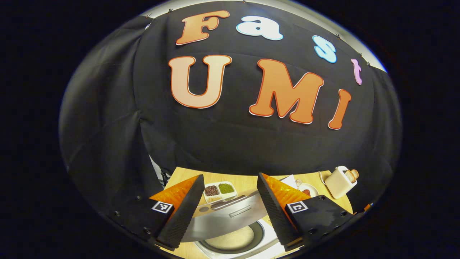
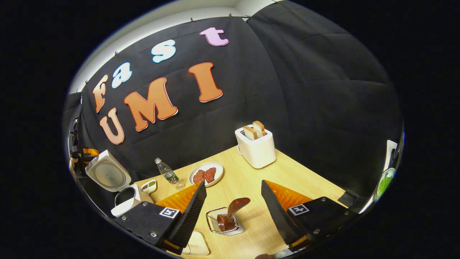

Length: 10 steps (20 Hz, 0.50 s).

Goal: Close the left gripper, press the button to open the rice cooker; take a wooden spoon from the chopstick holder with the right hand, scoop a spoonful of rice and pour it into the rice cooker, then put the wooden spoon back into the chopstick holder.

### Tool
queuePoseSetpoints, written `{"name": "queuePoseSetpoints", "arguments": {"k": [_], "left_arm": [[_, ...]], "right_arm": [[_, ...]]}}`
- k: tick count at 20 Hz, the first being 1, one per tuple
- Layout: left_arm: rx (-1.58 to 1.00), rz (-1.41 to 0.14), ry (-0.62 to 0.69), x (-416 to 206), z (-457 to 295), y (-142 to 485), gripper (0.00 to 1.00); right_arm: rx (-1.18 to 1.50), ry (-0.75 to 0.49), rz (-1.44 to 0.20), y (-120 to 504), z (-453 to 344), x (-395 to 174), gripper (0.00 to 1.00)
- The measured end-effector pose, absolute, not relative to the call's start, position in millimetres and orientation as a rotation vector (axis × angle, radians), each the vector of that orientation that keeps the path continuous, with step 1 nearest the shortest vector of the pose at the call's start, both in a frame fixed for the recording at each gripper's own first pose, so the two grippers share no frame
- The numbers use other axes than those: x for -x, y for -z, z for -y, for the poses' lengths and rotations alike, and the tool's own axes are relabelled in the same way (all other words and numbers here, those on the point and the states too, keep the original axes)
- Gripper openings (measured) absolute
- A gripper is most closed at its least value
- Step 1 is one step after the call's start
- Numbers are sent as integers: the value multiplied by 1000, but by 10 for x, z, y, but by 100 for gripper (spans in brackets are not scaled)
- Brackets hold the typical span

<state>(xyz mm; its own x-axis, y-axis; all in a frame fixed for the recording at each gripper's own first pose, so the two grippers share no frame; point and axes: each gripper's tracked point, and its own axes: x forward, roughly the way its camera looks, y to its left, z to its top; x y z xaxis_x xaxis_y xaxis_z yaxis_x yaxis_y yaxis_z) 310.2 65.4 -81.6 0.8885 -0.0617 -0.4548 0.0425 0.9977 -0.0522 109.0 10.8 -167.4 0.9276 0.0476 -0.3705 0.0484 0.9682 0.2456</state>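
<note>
The white rice cooker (image 2: 125,201) stands at the left of the table with its lid (image 2: 107,174) swung up. In the left gripper view its metal inner lid (image 1: 230,216) and its pot (image 1: 233,238), holding pale rice, lie just below my left gripper (image 1: 230,176), which hangs open above them. A dark wooden spoon (image 2: 233,212) leans to the right in a wire chopstick holder (image 2: 215,225). My right gripper (image 2: 233,182) is open just above and behind the spoon, not touching it.
A divided tray of beans (image 1: 219,190) sits behind the cooker. A water bottle (image 2: 167,172), a plate of red slices (image 2: 206,173) and a white toaster with bread (image 2: 256,147) stand farther back. A pale wooden piece (image 2: 196,244) lies near the front edge.
</note>
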Motion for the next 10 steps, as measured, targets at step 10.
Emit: {"name": "queuePoseSetpoints", "arguments": {"k": [10], "left_arm": [[79,-513,50,-2057,-265,1703,100]], "right_arm": [[-196,-70,-271,1042,-280,-994,94]]}}
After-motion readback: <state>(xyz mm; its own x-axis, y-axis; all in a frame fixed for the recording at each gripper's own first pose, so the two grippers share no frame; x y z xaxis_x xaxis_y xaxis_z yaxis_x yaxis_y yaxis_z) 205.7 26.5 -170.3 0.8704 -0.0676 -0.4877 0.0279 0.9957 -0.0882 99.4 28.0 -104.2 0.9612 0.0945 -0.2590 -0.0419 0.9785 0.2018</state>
